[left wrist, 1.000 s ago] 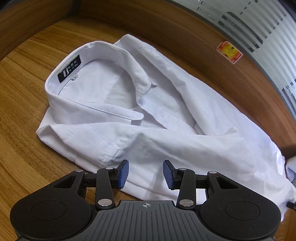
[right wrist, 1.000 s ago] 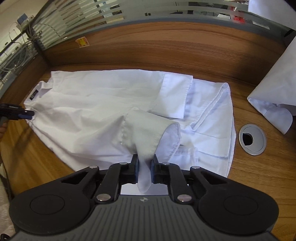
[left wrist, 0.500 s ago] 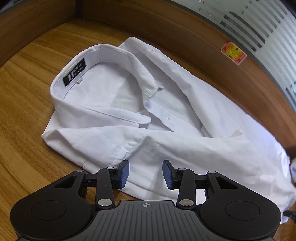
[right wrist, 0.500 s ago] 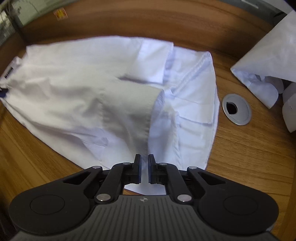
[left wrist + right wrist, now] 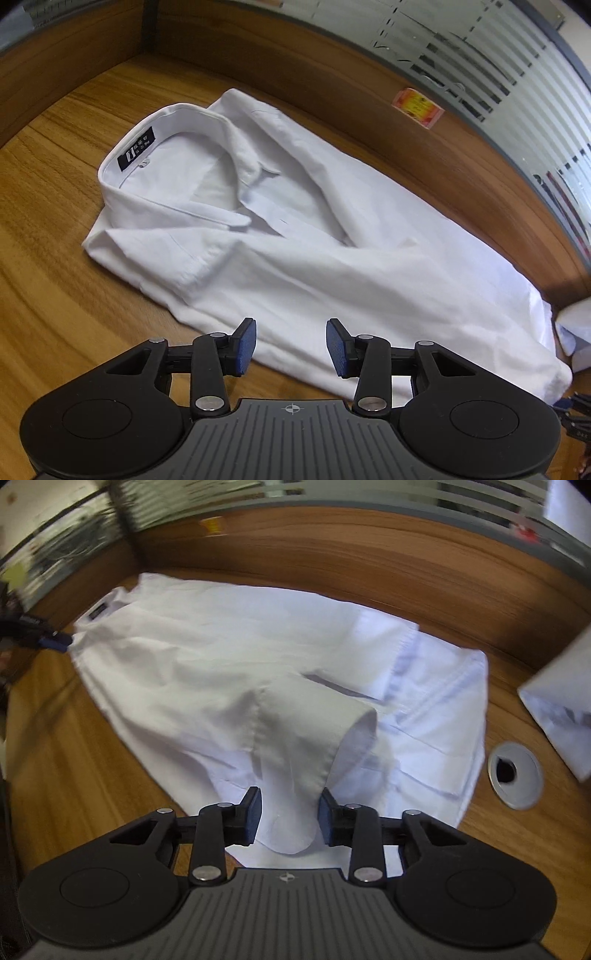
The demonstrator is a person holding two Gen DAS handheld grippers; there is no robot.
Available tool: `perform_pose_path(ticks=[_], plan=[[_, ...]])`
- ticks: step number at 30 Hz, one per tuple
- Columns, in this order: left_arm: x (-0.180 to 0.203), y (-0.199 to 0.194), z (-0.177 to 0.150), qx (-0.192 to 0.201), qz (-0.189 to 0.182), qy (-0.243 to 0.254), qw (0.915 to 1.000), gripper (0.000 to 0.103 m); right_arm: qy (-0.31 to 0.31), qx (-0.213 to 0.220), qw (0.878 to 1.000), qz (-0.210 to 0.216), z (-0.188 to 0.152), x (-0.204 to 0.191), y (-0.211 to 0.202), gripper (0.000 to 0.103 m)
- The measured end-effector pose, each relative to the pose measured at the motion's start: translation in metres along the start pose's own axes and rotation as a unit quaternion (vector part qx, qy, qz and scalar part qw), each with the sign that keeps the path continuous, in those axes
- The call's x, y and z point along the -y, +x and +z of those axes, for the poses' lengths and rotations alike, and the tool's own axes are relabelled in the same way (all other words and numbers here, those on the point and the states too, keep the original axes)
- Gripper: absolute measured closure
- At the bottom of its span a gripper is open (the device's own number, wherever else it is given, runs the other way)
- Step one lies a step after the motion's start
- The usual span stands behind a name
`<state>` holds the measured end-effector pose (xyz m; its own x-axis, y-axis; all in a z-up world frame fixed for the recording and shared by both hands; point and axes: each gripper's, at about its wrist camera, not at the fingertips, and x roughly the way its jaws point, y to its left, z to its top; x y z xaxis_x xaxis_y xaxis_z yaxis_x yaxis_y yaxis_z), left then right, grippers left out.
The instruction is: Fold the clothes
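A white shirt [image 5: 314,258] lies spread on the wooden counter [image 5: 55,258], collar [image 5: 166,162] toward the left tool and hem toward the right one. A black label [image 5: 135,154] sits inside the back of the collar. In the right wrist view one short sleeve [image 5: 306,734] is raised off the body of the shirt and bulges toward the camera — its lower edge hangs between the fingers of the right tool [image 5: 289,818], which stand apart on either side of the cloth; whether the pads touch the cloth I cannot tell. The other sleeve [image 5: 384,650] lies flat across the shirt, farther back. The left tool [image 5: 291,347] hovers at the near side edge of the shirt, its blue pads [image 5: 246,345] spread wide with nothing between them; the cloth lies below and just ahead of them. In the right wrist view that tool shows as a dark shape with a blue tip at the collar end, though the view is blurred. A round metal cable grommet [image 5: 515,775] is set in the counter just right of the hem, and another piece of white cloth [image 5: 561,709] lies beyond it. A wooden partition [image 5: 369,103] runs behind the shirt, with striped glass [image 5: 480,62] above it and a small red-and-yellow sticker [image 5: 417,107] on its upper edge.
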<state>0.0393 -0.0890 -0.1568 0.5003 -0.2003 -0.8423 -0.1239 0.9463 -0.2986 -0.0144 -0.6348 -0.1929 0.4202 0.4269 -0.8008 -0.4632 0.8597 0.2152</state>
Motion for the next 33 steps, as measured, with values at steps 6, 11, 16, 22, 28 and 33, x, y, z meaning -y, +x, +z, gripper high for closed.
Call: perform_pose_path(ticks=[6, 11, 16, 22, 28, 33], plan=[[0.03, -0.025, -0.038, 0.023, 0.017, -0.011, 0.9995, 0.058, -0.14, 0.035, 0.989, 0.04, 0.011, -0.005, -0.035, 0.102], [0.044, -0.033, -0.072, 0.039, 0.032, -0.044, 0.9978, 0.058, -0.309, 0.047, 0.95, -0.001, 0.008, -0.027, -0.065, 0.102], [0.049, -0.03, -0.106, 0.038, 0.054, -0.072, 0.9953, 0.058, -0.412, -0.012, 0.911, 0.0, -0.033, -0.04, -0.036, 0.102], [0.048, -0.033, -0.127, 0.039, 0.077, -0.091, 0.9922, 0.058, -0.369, -0.014, 0.929, 0.015, -0.035, -0.03, -0.025, 0.101], [0.068, -0.025, -0.121, 0.039, 0.061, -0.073, 0.9948, 0.058, -0.281, 0.017, 0.959, 0.038, -0.019, -0.01, -0.038, 0.056], [0.113, -0.001, -0.106, 0.028, 0.017, -0.031, 0.999, 0.058, -0.218, 0.044, 0.973, 0.061, -0.008, 0.008, -0.044, 0.055]])
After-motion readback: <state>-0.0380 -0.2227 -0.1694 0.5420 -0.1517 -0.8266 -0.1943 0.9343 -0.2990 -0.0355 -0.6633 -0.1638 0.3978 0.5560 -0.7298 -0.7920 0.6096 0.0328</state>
